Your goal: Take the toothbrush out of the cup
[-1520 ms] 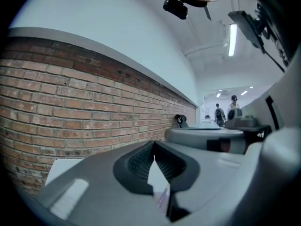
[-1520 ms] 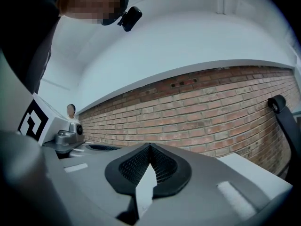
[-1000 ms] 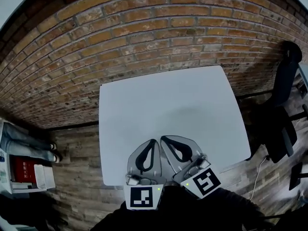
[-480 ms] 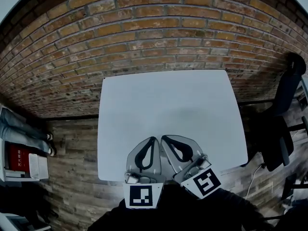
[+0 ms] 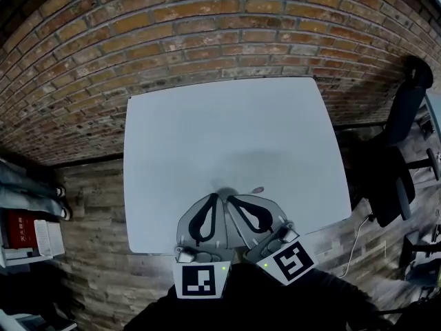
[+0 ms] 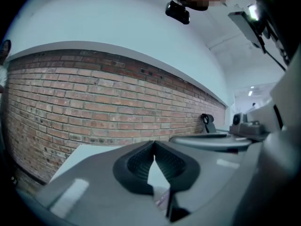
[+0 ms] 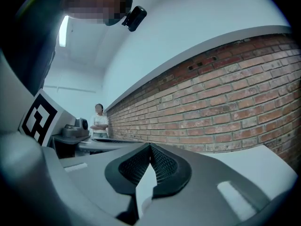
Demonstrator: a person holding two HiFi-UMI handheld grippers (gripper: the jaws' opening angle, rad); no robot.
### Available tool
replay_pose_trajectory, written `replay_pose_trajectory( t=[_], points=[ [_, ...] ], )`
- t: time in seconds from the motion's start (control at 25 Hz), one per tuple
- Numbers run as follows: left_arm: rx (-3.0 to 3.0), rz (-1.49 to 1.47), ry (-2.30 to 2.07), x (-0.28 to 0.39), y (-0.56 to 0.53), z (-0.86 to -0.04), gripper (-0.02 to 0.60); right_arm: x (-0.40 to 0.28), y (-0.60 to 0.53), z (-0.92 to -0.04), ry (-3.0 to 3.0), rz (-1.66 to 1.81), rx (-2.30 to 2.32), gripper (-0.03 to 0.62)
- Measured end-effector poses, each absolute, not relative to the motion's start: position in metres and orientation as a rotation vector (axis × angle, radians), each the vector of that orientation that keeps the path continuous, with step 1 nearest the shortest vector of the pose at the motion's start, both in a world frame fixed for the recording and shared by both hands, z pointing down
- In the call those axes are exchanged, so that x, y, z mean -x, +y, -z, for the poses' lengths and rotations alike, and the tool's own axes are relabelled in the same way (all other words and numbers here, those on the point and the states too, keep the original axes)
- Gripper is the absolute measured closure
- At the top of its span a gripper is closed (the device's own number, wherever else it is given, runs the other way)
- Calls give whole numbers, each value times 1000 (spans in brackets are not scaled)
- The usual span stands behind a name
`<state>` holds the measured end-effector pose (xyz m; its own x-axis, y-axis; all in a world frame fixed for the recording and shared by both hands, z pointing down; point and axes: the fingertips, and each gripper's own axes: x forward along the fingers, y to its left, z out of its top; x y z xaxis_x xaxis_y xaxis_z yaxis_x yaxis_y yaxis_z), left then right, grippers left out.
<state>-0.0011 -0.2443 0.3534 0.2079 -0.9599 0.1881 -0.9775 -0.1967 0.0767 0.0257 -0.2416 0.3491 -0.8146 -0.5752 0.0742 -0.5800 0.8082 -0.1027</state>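
Head view: my left tongs (image 5: 216,198) and right tongs (image 5: 231,199) sit closed and empty, likely hiding the cup. A pinkish tip, probably the toothbrush (image 5: 257,190), peeks out just beyond them. Left gripper view: tips meet on nothing. Right gripper view: the same, so I should spread one pair before reaching.

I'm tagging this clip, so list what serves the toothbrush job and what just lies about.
Job: left gripper, right gripper, both shut; a pink tip just past them, perhaps the toothbrush.
Lying about: white table, brick wall, office chair.
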Motion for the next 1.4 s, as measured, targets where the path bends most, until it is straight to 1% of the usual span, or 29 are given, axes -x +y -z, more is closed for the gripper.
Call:
replay_pose_trajectory(
  t=[0.4,0.92,0.96,1.04,1.08,1.12,1.2,1.4],
  points=[
    [-2312,-202,-1808,-21,-238,-396,574,-50,-234,-412,-2883,-273,-995,592],
    [-2313,-247,-1755,-38,-247,-425,574,-71,-239,-455,-2813,-366,-1022,592],
    [-2316,-246,-1755,-38,-248,-425,574,-71,-239,-459,-2801,-387,-1015,580],
    [-2323,-241,-1756,-38,-250,-423,574,-71,-241,-465,-2776,-423,-999,531],
    [-2326,-239,-1755,-39,-252,-423,574,-70,-243,-467,-2765,-437,-994,490],
    [-2328,-240,-1755,-39,-253,-422,574,-69,-244,-469,-2757,-451,-991,463],
    [-2331,-249,-1754,-39,-255,-423,574,-68,-247,-473,-2750,-482,-988,447],
    [-2316,-256,-1757,-34,-259,-428,574,-65,-250,-481,-2734,-525,-974,445]
  ],
)
